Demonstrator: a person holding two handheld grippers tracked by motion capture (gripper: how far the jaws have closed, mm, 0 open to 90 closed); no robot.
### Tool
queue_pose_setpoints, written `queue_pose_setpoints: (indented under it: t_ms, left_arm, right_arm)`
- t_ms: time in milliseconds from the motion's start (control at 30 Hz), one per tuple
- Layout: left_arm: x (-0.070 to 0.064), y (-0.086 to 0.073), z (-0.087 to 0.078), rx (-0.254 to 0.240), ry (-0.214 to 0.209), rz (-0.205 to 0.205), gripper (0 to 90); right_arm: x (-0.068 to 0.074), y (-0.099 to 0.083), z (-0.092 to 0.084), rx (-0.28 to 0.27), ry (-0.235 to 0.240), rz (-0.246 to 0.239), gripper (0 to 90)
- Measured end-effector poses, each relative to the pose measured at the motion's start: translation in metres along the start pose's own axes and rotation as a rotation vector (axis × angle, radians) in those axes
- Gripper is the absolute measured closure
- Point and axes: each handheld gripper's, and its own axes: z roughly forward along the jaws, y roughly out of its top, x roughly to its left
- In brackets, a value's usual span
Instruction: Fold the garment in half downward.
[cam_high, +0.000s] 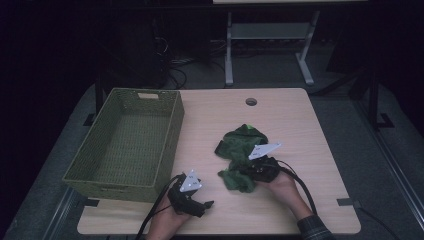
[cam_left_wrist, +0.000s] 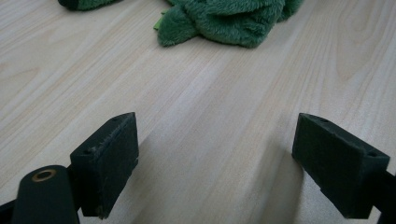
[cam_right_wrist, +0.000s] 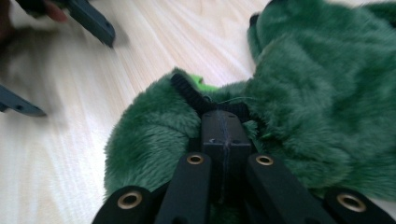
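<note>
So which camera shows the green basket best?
The high view: the whole green basket sits at the table's left edge, its inside in sight. The two gripper views look at bare tabletop and the green plush toy instead.

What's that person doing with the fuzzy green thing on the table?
A person holds a gripper in each hand. The right gripper has its fingers pinched shut on the green plush toy, which lies on the wooden table. The left gripper waits open nearby over bare wood. A green basket sits at the left.
</note>
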Motion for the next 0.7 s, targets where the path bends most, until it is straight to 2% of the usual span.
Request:
queue_pose_setpoints:
  t_ms: [133,233,333,367,467,500,600,700]
  left_arm:
    - [0.000,0.000,0.000,0.001,0.000,-0.001,13.8]
    - [-0.001,0.001,0.001,0.002,0.007,-0.003,13.1]
    - [-0.001,0.001,0.001,0.003,0.008,-0.005,12.7]
    - [-0.001,0.001,0.001,0.004,0.008,-0.004,12.5]
    - [-0.001,0.001,0.001,0.004,0.008,-0.004,12.5]
    - [-0.001,0.001,0.001,0.004,0.005,-0.002,12.5]
    - [-0.001,0.002,0.001,0.004,0.006,0.001,13.4]
    - [0.000,0.004,0.002,0.016,0.000,0.005,14.1]
  right_arm:
    - [0.000,-0.001,0.002,0.010,-0.006,0.012,90.0]
    - [-0.003,-0.002,0.004,0.009,0.013,0.052,90.0]
    - [-0.003,-0.002,0.002,0.005,0.011,0.048,90.0]
    - [-0.004,0.000,-0.004,-0.021,0.003,0.037,88.9]
    - [-0.005,0.001,-0.011,-0.050,-0.009,0.042,85.9]
    - [-0.006,0.003,-0.018,-0.072,-0.019,0.051,83.7]
    - [-0.008,0.003,-0.024,-0.091,-0.025,0.055,82.1]
    - [-0.012,0.003,-0.034,-0.112,-0.040,0.067,76.8]
